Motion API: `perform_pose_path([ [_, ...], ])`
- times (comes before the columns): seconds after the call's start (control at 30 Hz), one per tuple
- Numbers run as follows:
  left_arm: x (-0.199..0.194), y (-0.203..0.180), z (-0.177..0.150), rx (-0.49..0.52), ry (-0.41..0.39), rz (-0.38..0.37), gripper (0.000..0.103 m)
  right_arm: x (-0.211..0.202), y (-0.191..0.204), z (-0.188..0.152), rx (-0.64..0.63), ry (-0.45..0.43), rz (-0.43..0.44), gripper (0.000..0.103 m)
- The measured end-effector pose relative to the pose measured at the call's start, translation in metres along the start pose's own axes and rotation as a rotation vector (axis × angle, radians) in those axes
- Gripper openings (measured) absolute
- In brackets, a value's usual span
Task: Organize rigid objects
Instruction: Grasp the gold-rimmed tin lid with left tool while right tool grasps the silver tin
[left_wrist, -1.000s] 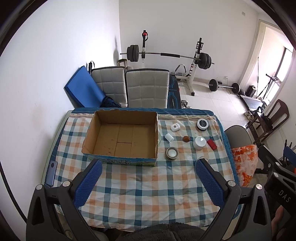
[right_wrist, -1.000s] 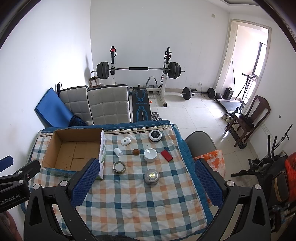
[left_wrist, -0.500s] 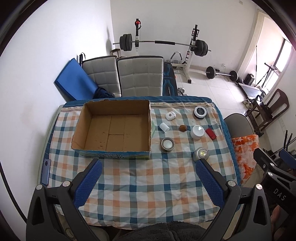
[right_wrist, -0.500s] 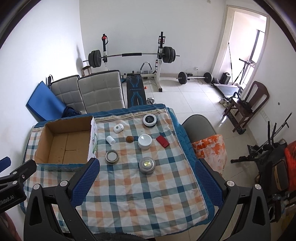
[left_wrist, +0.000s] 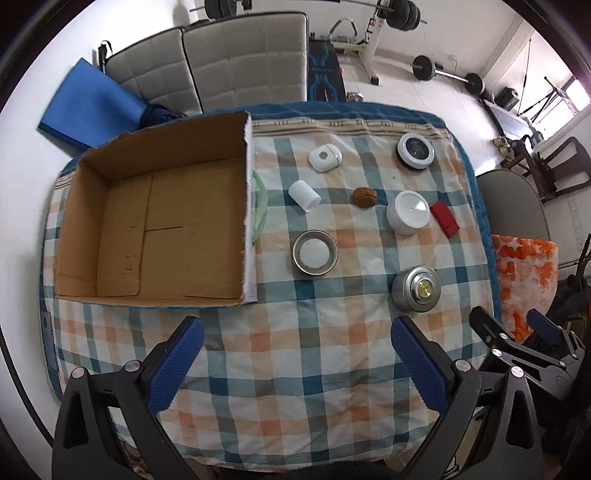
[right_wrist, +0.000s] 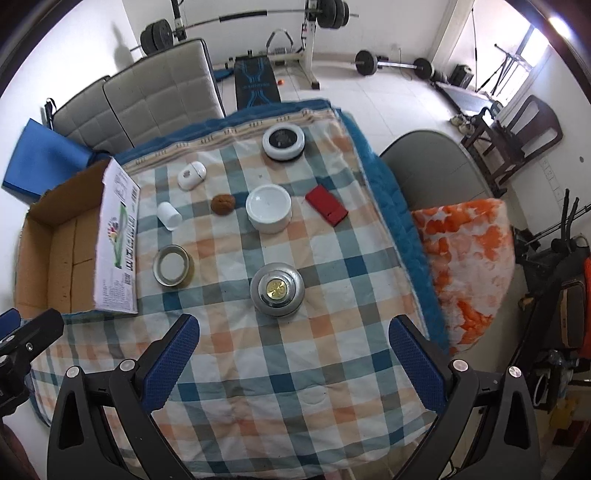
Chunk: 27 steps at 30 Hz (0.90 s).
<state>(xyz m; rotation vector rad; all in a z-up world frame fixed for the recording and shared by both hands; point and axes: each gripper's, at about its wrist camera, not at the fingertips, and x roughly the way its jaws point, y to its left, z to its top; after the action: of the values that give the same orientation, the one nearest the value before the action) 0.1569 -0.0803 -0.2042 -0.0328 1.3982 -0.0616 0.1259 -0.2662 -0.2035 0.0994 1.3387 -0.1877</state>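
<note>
— Where's the open room?
— The near stretch of table (left_wrist: 295, 387) is bare cloth.
— And in the way?
— The cardboard box (left_wrist: 159, 218) walls off the left; the silver puck (right_wrist: 277, 290) stands nearest, small items clustered behind it.

Left gripper (left_wrist: 297, 365) jaws spread wide, empty; right gripper (right_wrist: 295, 363) likewise.

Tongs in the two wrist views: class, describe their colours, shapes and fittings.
Both the left tongs and right tongs have black angular frames with triangular cut-outs, silver round bolts, and two long fingers faced with blue knurled pads. No cables or sleeves show.
</note>
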Motion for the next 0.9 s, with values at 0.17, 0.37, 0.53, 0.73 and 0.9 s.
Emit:
perform_pose_path([
  [0.17, 0.063, -0.015, 0.031, 0.01, 0.086, 0.023, 0.103, 0.086, -0.003, 0.023, 0.037, 0.122, 0.03, 0.102],
  [0.37, 0.12, -0.029, 0.054, 0.02, 0.18, 0.053, 0.103, 0.153, -0.003, 0.03, 0.083, 0.243, 0.062, 0.093],
  [0.53, 0.15, -0.042, 0.064, 0.045, 0.23, 0.065, 0.103, 0.19, -0.004, 0.028, 0.126, 0.335, 0.118, 0.075],
  [0.73, 0.178, -0.045, 0.073, 0.07, 0.288, 0.072, 0.103, 0.197, -0.011, 0.03, 0.078, 0.375, 0.11, 0.074],
  [0.9, 0.207, -0.037, 0.078, 0.058, 0.35, 0.094, 0.103, 0.201, -0.016, 0.029, 0.043, 0.389, 0.087, 0.074],
])
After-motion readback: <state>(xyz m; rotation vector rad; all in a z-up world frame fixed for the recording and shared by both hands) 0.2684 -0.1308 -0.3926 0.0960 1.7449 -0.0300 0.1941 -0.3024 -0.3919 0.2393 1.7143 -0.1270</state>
